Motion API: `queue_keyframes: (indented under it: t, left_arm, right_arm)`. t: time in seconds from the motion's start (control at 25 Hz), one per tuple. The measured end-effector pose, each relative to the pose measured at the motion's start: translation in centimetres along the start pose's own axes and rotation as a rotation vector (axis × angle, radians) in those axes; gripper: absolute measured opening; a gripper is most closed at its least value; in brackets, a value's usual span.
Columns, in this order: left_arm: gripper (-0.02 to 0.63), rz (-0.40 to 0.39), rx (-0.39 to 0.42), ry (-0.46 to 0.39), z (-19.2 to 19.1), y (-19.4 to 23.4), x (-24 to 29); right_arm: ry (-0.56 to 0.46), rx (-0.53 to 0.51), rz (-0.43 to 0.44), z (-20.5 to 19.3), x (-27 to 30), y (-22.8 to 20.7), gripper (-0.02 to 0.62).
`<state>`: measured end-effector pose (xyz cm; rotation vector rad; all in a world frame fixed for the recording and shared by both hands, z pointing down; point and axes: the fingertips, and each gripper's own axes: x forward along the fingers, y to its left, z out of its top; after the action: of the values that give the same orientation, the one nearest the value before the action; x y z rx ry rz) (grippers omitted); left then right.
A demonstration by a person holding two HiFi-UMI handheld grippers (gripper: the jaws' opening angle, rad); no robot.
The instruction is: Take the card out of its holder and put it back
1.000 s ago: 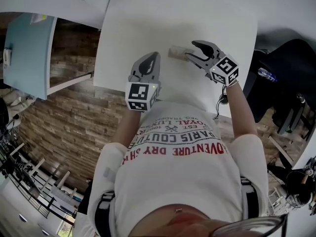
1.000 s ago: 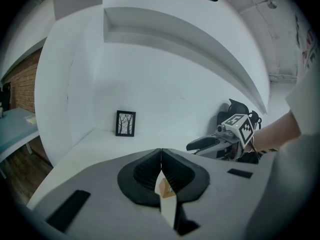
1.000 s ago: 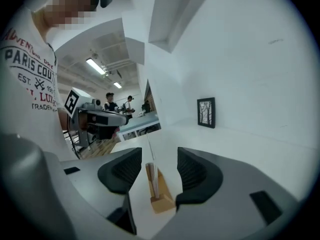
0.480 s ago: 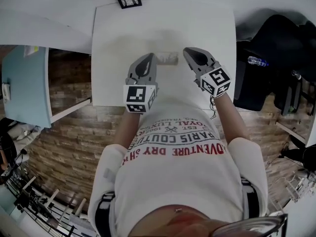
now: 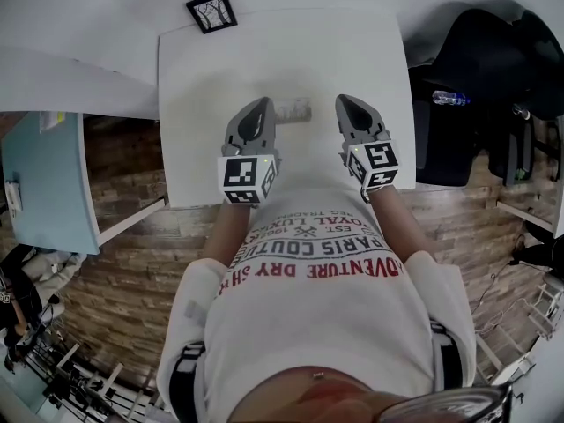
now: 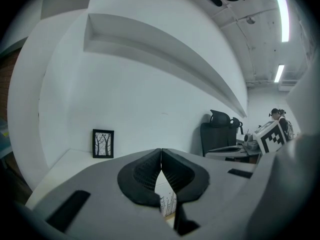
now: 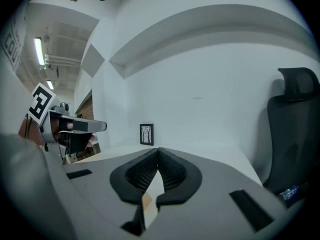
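White table [image 5: 352, 51]: card [image 6: 168, 201] in holder [image 5: 293, 111], between both grippers. Left gripper [image 5: 263, 103] fingers clenched, empty; right gripper [image 5: 345, 101] just closed on nothing. Card likely light, thin, bendy: pinch top edge, brace holder.

The head camera looked steeply down from above the person onto the white rectangular worktop [image 5: 282, 60]. Cameras on the left claw [image 5: 263, 104] and right claw [image 5: 345, 103] sat close behind their jaws, facing nearly level across it; all three views shared the small black-framed picture [image 5: 211, 11].
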<state>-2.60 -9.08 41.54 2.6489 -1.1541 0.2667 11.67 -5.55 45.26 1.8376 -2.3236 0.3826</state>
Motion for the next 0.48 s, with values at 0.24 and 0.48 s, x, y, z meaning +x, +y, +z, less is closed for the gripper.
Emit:
queue_keyframes:
  t: [0.24, 0.48]
  left_arm:
    - [0.026, 0.009, -0.034, 0.008, -0.3, 1.4, -0.5]
    - [0.026, 0.026, -0.051, 0.019, -1.0, 2.1, -0.9]
  right_arm:
    - [0.015, -0.021, -0.033, -0.1, 0.6, 0.3, 0.025]
    - [0.004, -0.020, -0.024, 0.3, 1.0, 1.1, 0.025]
